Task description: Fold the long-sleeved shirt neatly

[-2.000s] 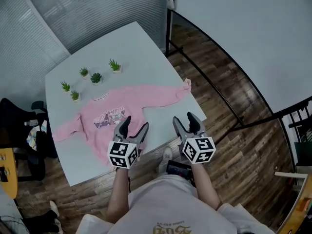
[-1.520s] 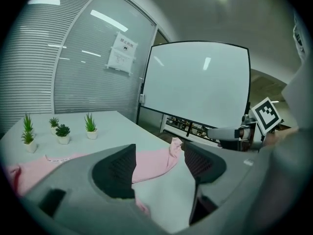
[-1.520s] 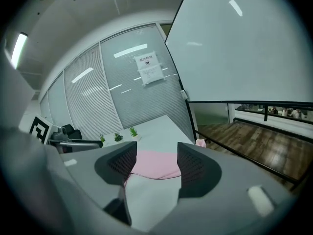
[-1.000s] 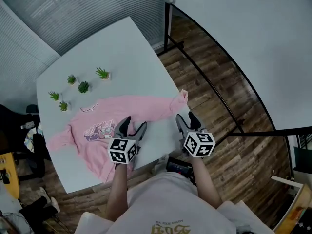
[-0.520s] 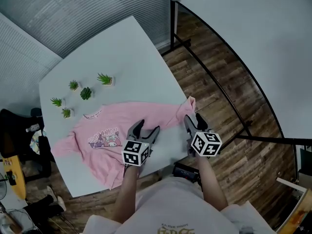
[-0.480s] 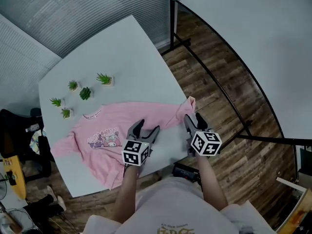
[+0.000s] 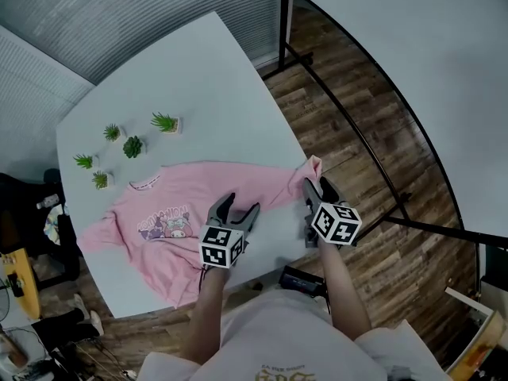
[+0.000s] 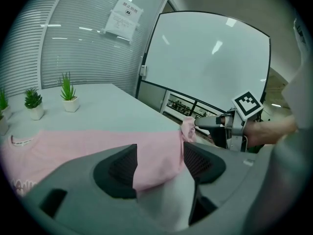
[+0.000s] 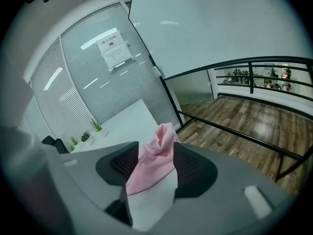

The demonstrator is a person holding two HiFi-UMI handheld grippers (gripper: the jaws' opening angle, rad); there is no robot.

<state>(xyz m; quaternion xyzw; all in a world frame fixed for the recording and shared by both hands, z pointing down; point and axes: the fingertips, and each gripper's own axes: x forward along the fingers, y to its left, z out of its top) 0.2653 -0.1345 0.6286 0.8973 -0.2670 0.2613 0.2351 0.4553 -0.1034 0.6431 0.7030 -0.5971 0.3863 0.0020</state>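
Head view: my left gripper (image 7: 236, 207) and right gripper (image 7: 317, 186) straddle the shirt sleeve (image 7: 274, 179), jaws released, apparently not yet pinching, ready to fold it.

Tally: pink long-sleeved shirt (image 7: 178, 205), one; small potted plants (image 7: 132, 146), five; claws, two: left claw (image 7: 234, 210), right claw (image 7: 317, 187); white worktop (image 7: 198, 78), one.

Wall notice (image 8: 122, 18) print too small, pink shirt (image 7: 186, 201) lettering illegible
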